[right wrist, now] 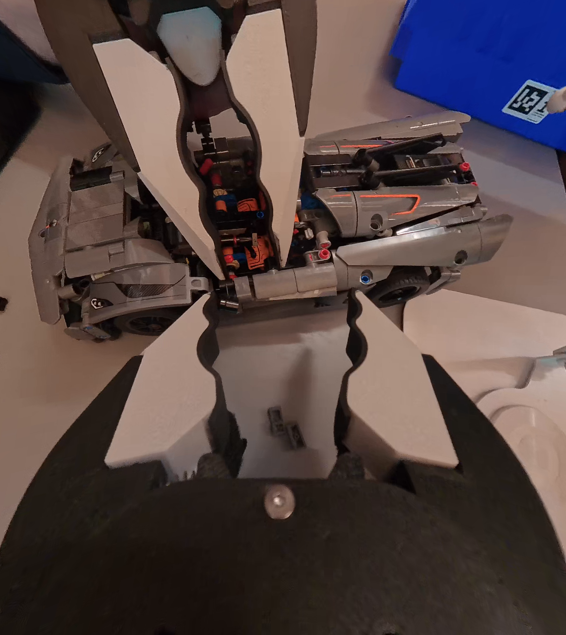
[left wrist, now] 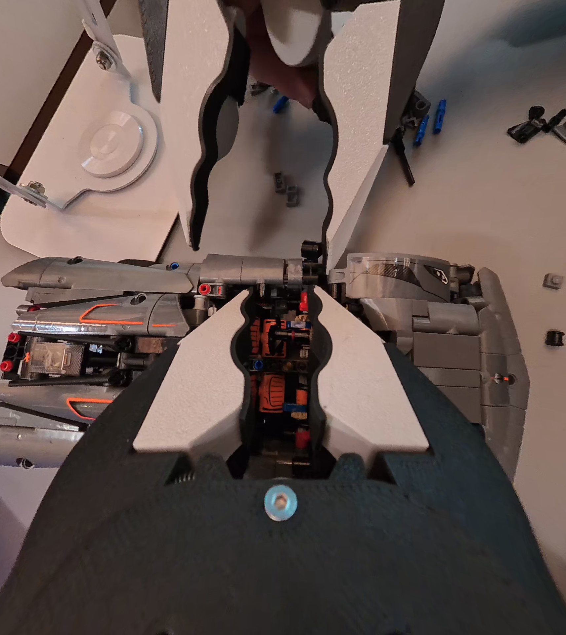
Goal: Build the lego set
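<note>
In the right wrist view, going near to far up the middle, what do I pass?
Right gripper → two small grey pieces lying between its fingers → grey car's near sill → orange seats in the open cabin → left gripper, reaching in from the far side.

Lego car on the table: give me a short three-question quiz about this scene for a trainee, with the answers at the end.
1. True or false: the left gripper and the right gripper are both shut.
2. What colour are the seats inside the car? A orange, B green, C white.
3. Fill in: the bin beyond the car is ____.

Key: 1 false, both are open. 2 A. 3 blue.
</note>
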Action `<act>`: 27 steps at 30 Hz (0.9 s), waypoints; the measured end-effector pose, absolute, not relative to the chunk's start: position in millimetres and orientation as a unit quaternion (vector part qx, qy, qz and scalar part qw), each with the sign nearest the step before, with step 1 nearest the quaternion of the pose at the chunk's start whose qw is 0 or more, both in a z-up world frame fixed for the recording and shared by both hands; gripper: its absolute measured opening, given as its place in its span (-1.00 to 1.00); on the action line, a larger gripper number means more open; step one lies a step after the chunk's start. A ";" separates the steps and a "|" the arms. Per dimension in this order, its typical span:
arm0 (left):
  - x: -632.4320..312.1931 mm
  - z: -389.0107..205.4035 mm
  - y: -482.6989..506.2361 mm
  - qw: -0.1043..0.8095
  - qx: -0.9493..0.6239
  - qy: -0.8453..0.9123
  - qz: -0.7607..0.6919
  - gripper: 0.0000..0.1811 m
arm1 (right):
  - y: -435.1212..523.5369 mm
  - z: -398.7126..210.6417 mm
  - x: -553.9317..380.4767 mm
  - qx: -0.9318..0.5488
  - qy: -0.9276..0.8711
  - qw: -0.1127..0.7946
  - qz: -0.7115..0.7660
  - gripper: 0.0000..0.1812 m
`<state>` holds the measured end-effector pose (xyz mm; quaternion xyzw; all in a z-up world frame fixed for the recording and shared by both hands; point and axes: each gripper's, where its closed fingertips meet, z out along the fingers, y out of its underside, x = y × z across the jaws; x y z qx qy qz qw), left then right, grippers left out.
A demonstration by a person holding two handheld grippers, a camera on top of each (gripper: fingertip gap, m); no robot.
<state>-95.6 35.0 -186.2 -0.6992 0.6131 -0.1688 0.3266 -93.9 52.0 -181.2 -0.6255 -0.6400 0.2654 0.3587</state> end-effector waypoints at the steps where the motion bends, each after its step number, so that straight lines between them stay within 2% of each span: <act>1: -95.4 -186.3 33.9 0.326 -0.697 0.616 -0.169 -0.70 | 50.1 -181.2 -94.7 -0.622 -0.645 0.356 0.266 -0.20; 5: -94.0 -186.9 28.3 0.318 -0.690 0.626 -0.175 -0.72 | 38.7 -186.7 -95.2 -0.624 -0.653 0.317 0.291 -0.20; 20: -92.6 -187.7 26.4 0.318 -0.688 0.631 -0.163 -0.73 | 35.5 -187.0 -94.7 -0.625 -0.651 0.309 0.300 -0.23; 27: -93.5 -188.0 30.9 0.322 -0.695 0.625 -0.154 -0.82 | 36.2 -186.3 -93.0 -0.628 -0.646 0.309 0.304 -0.25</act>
